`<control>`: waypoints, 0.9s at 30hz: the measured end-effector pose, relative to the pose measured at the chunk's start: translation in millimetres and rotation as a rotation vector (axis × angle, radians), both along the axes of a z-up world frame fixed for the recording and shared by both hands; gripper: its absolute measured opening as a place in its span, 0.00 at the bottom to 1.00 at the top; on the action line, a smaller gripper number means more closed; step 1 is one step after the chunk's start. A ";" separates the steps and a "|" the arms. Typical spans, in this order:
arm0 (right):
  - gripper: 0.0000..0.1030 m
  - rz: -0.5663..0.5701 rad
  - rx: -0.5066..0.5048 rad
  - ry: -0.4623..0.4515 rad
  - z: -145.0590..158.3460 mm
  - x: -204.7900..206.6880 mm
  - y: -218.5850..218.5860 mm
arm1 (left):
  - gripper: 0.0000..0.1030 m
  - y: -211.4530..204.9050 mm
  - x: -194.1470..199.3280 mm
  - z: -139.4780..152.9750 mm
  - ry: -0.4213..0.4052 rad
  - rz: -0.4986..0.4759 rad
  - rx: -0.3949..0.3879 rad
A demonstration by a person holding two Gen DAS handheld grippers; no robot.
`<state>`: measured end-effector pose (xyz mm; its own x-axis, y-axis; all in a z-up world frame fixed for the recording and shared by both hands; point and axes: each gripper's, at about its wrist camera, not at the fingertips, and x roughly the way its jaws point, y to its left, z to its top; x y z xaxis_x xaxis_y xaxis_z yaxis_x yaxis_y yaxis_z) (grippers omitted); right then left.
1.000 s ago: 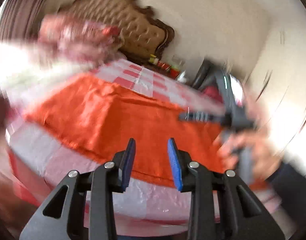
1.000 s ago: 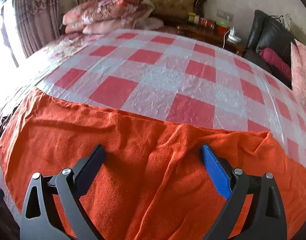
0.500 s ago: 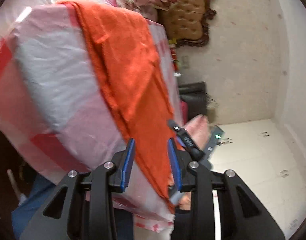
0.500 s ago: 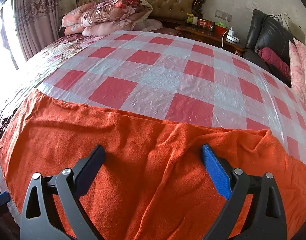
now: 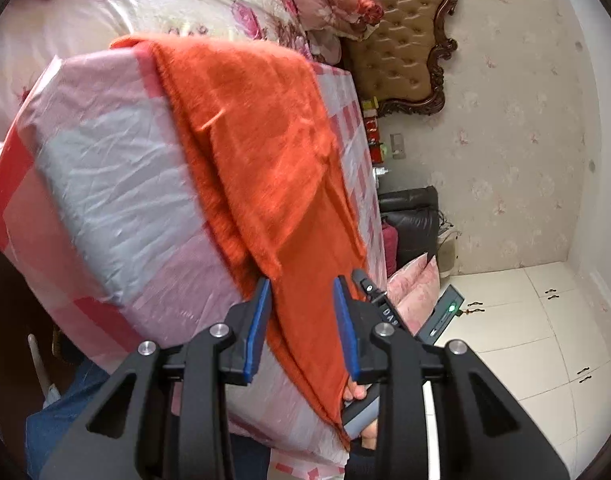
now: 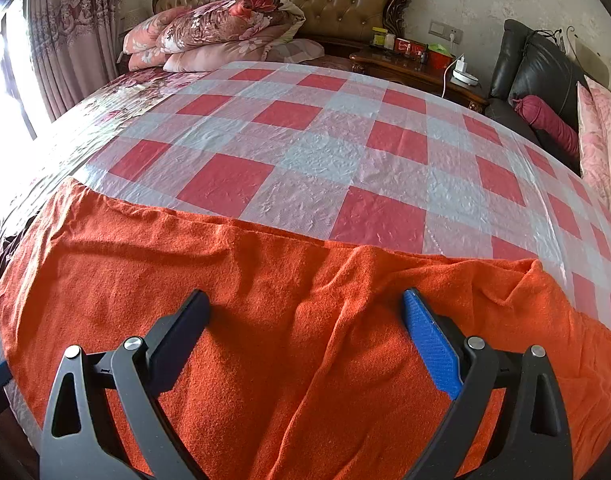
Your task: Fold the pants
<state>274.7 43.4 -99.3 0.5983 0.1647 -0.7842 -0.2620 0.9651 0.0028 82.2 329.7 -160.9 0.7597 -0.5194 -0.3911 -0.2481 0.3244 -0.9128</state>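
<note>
The orange pants [image 6: 265,320] are spread flat across the near end of the bed [image 6: 345,152], on the checked plastic sheet [image 6: 313,168], with the near edge hanging over the side. The fabric is judged soft, fuzzy, light and floppy, so corners or hem edges are best pinched. The left gripper [image 5: 301,320] is seen partly open with the hanging edge between its jaws, not clamped. The right gripper [image 6: 305,344] is held wide open over the cloth, gripping nothing
</note>
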 end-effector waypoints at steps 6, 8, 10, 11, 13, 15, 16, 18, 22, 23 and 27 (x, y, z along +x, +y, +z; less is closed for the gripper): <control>0.90 -0.001 -0.002 -0.002 0.0 0.3 -0.2 | 0.17 -5.2 6.3 -1.3 0.017 -0.014 0.042; 0.90 -0.009 -0.006 -0.008 0.8 -0.1 -1.0 | 0.01 -6.0 7.7 -0.6 0.023 -0.012 0.073; 0.89 -0.024 -0.003 -0.022 3.8 -2.1 -4.3 | 0.01 -5.8 7.5 -0.3 0.024 -0.011 0.086; 0.90 -0.028 0.007 -0.034 6.3 -3.0 -6.7 | 0.01 -5.4 6.0 1.6 0.020 -0.012 0.095; 0.90 -0.023 0.018 -0.050 10.1 -6.7 -8.8 | 0.00 -4.9 2.2 5.3 0.015 -0.010 0.104; 0.89 -0.019 0.011 -0.068 14.9 -12.9 -7.6 | 0.00 -6.0 -2.6 11.1 0.005 -0.009 0.123; 0.89 -0.015 0.011 -0.081 18.3 -16.8 -7.2 | 0.00 -6.3 -3.7 12.3 0.006 -0.012 0.131; 0.89 0.009 0.018 -0.093 26.1 -28.9 -6.8 | 0.00 -4.9 -5.7 10.5 0.015 -0.014 0.138; 0.89 0.082 0.005 -0.084 34.8 -67.6 -0.9 | 0.00 -4.6 -8.6 1.1 0.045 -0.017 0.145; 0.89 0.112 -0.013 -0.083 35.2 -82.0 3.3 | 0.00 -3.6 -9.3 -1.1 0.049 -0.018 0.142; 0.88 0.278 -0.118 -0.117 29.0 -142.9 27.7 | 0.00 -3.2 -12.4 -1.1 0.045 -0.016 0.159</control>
<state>131.8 71.2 -70.3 0.6304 0.2466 -0.7360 -0.5079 0.8481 -0.1508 69.7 326.5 -162.0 0.7316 -0.4601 -0.5031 -0.2815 0.4682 -0.8376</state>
